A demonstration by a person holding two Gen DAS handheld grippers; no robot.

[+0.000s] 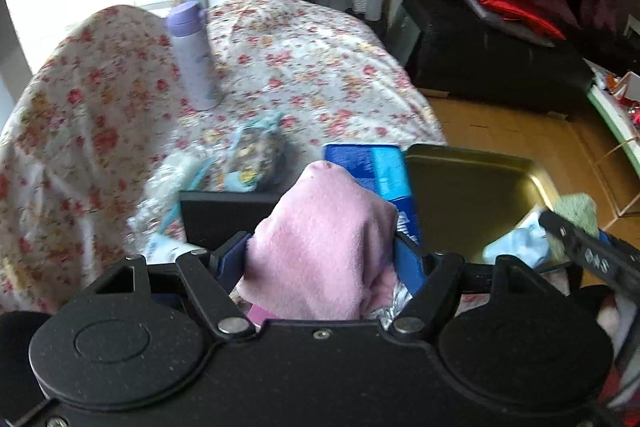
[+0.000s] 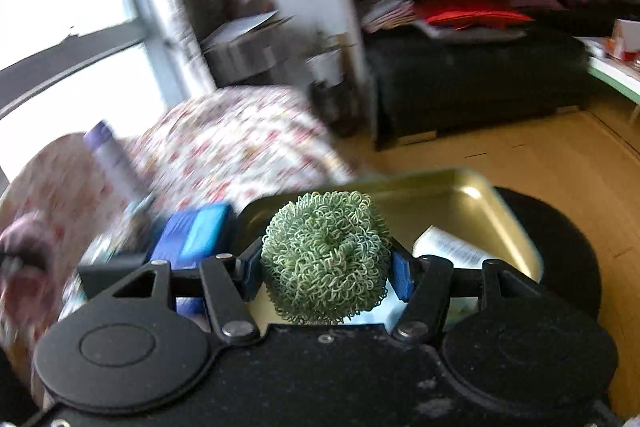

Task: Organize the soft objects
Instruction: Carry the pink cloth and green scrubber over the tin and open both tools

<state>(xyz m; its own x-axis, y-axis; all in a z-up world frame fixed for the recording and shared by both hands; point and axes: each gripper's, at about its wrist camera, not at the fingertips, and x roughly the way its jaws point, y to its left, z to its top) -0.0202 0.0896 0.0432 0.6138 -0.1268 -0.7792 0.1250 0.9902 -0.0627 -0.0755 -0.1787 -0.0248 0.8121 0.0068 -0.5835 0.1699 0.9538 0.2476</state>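
Note:
My left gripper (image 1: 320, 255) is shut on a pink cloth (image 1: 320, 247) that bulges up between its blue fingers, held above the floral tablecloth (image 1: 280, 67). My right gripper (image 2: 326, 267) is shut on a green scrubber ball (image 2: 326, 259) and holds it over the near edge of the gold tray (image 2: 472, 203). In the left wrist view the gold tray (image 1: 472, 195) lies to the right, with the right gripper's finger (image 1: 584, 247), the green scrubber (image 1: 576, 211) and a light blue cloth (image 1: 516, 247) at its near right corner.
A purple bottle (image 1: 192, 55) stands on the table. A blue box (image 1: 376, 167) sits beside the tray, a black box (image 1: 224, 211) in front of it. A patterned pouch (image 1: 252, 159) and plastic packets lie left. A white packet (image 2: 452, 247) lies in the tray. A dark sofa (image 2: 480, 83) stands behind.

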